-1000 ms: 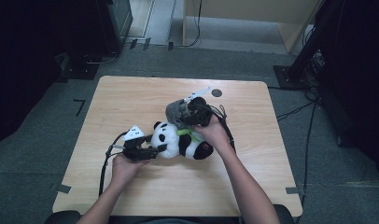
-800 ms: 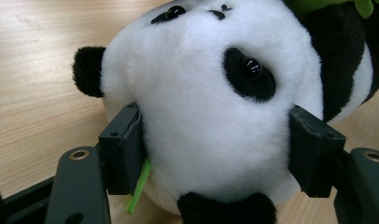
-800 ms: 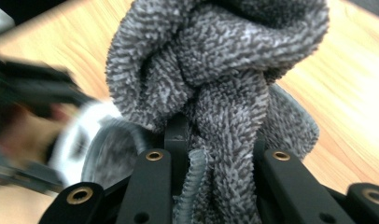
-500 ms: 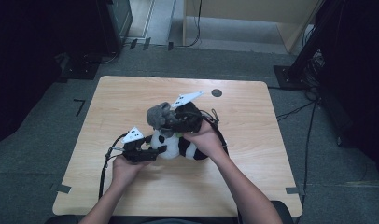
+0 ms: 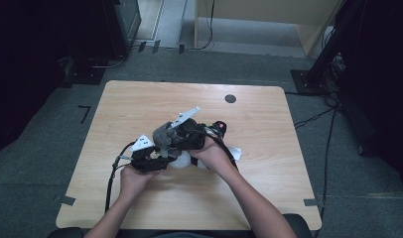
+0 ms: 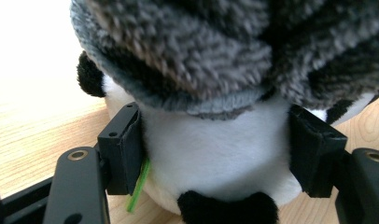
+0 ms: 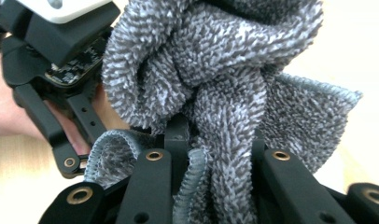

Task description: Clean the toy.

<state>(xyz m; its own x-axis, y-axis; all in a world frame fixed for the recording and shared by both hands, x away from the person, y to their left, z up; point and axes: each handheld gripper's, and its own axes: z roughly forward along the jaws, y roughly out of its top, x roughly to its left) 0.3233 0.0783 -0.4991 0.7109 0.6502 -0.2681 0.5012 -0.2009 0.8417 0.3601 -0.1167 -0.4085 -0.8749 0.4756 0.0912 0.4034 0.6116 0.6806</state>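
In the high view, a plush panda (image 5: 182,159) is seen lying near the middle of the wooden table (image 5: 269,144), with a grey cloth (image 5: 165,136) bunched over its upper side. The left gripper (image 5: 157,157) is pressed in from the left and the right gripper (image 5: 182,136) from above; the jaws themselves are too small here to be judged. A slide of the toy across the smooth tabletop could be caused by any downward rub that outweighs the sideways clamp.

In the left gripper view, the panda (image 6: 215,158) is clasped between the two jaws by its white body, the cloth (image 6: 225,51) draped on top. The stuffing is soft, so the hold may be squeezed loose if the toy is twisted.

In the right gripper view, the cloth (image 7: 225,93) is pinched as a thick wad between the closed jaws, with the left gripper (image 7: 52,70) just behind. A fold could be drawn out of the wad, or snagged on the other tool, probably by a hard pull.
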